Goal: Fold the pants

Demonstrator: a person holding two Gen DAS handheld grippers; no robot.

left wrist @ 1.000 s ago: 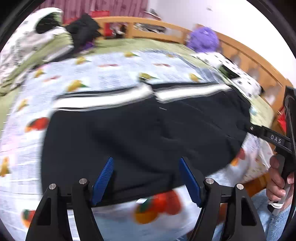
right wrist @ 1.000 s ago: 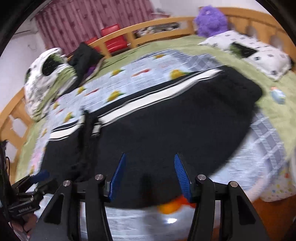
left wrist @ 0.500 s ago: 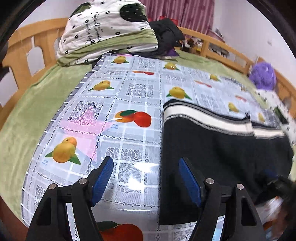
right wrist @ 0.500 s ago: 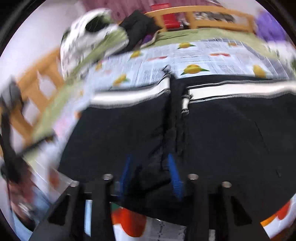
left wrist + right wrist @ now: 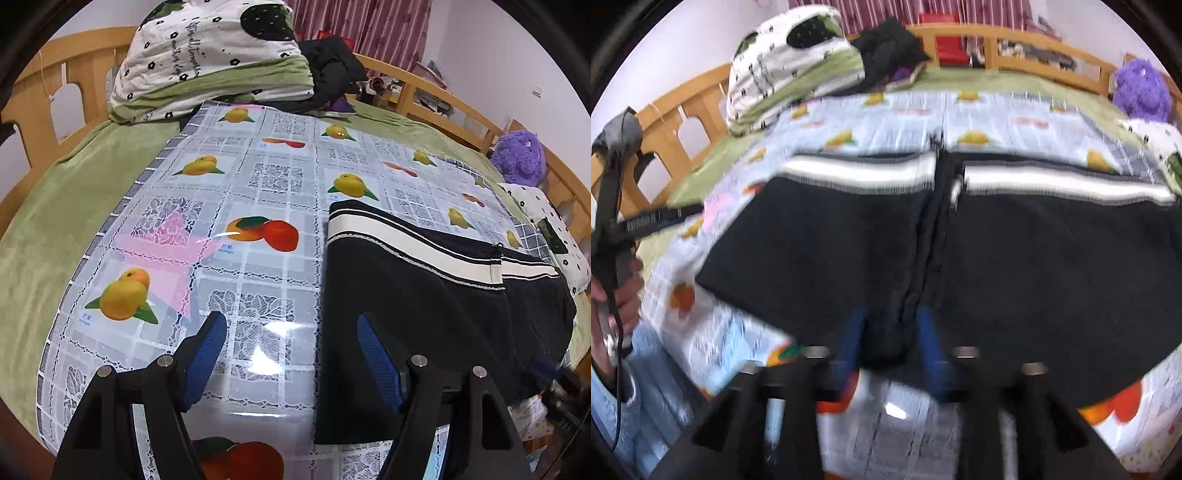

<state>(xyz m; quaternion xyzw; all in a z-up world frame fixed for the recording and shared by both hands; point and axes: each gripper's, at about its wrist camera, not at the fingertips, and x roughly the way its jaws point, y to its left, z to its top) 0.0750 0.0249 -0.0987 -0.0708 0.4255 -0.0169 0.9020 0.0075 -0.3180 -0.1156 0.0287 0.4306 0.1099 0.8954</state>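
Note:
Black pants point(image 5: 424, 295) with a white side stripe lie flat on a fruit-print plastic sheet point(image 5: 258, 177) over the bed; they also fill the right wrist view point(image 5: 831, 251). My left gripper point(image 5: 291, 354) is open and empty above the sheet, at the pants' left end. My right gripper point(image 5: 890, 343) has its blue fingers point(image 5: 929, 332) closed narrowly on a bunched ridge of the pants' near edge; this view is blurred. The left gripper also shows at the left of the right wrist view point(image 5: 657, 218).
A folded white and green quilt point(image 5: 210, 59) and dark clothes point(image 5: 328, 70) lie at the bed's far end. A purple plush toy point(image 5: 517, 155) and a spotted pillow point(image 5: 546, 229) sit on the right. A wooden bed rail point(image 5: 424, 85) runs round the mattress.
My left gripper swung left from over the pants to the sheet beside their left end. My right gripper moved left to the middle fold and closed on the near edge.

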